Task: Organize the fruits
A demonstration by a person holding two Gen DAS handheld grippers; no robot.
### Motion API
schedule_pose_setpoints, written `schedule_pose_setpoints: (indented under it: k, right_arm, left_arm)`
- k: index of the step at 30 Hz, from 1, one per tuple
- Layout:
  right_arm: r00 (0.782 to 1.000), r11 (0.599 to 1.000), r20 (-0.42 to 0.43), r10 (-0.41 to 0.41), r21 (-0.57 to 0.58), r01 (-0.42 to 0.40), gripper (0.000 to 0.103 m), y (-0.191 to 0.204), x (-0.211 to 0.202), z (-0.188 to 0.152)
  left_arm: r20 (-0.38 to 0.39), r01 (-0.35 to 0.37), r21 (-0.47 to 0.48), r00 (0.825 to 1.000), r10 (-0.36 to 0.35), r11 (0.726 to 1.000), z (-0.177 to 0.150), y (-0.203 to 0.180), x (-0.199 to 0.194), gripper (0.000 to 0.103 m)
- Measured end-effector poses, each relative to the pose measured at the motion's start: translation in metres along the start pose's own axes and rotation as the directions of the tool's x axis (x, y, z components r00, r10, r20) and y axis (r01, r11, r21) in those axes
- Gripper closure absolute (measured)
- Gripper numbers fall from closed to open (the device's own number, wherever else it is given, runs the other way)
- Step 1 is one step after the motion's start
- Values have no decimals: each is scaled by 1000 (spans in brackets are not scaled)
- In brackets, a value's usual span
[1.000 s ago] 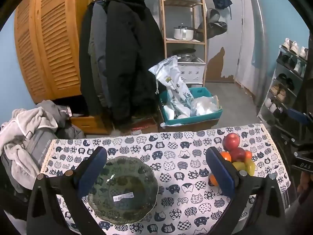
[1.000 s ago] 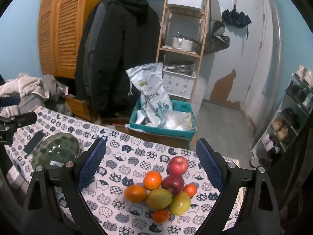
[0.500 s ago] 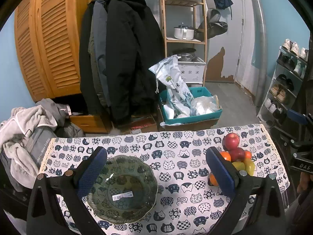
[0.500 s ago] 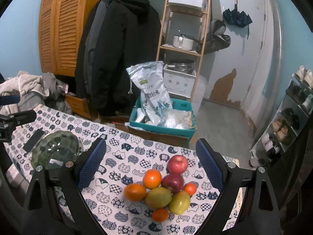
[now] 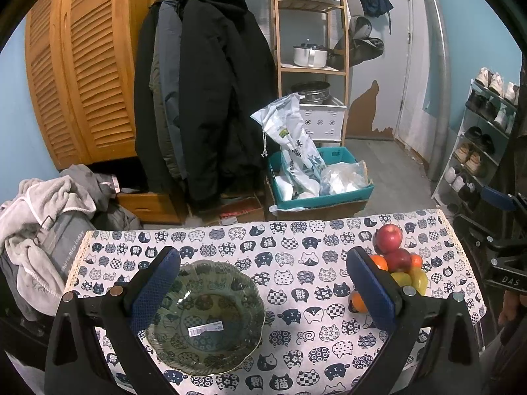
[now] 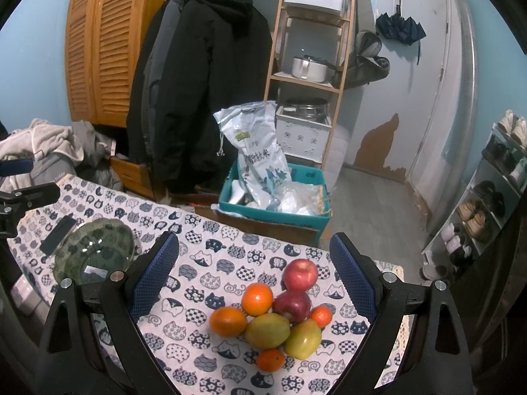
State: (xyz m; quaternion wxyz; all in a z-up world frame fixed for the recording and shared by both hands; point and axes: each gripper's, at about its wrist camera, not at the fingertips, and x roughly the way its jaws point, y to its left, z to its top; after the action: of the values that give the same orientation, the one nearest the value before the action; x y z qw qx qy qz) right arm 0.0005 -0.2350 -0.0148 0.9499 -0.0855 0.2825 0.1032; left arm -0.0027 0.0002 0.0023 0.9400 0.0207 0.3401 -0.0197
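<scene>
Task progress: nothing is showing as sorted yet. The green glass bowl (image 5: pixel 204 317) is sitting empty on the bench (image 5: pixel 296 283), with only a white label visible inside it.

All the fruit is lying in one tight cluster on the cat-print cloth near the right end of the bench, well apart from the bowl. In the right wrist view the cluster is reading as follows: a red apple (image 6: pixel 300 274) at the far side, a darker red apple (image 6: pixel 291 306) just in front of it, two oranges (image 6: pixel 257 299) to the left, two yellow-green fruits (image 6: pixel 267 330) toward the near side, and two small orange fruits, one at the right edge (image 6: pixel 321 316) and one nearest the camera (image 6: pixel 270 359). The pieces are touching one another.

The right gripper (image 6: pixel 253 279) is hovering above the cluster with its fingers spread wide and holding nothing. The left gripper (image 5: pixel 263 291) is hanging over the bowl side of the bench, its fingers likewise wide apart and empty.

Assessment: the work appears to be standing at its start. Every piece is remaining to be moved, presumably into the bowl, with the right gripper best placed for a first pick.
</scene>
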Motion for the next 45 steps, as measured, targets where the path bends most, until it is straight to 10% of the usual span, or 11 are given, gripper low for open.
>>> schedule_pose_setpoints:
  k: [45]
  right_arm:
    - [1000,1000,-11,4,2,-4,12,3,3,-6]
  left_arm:
    - [-3,14,-10,1000,-14,1000,0,3,-2,1]
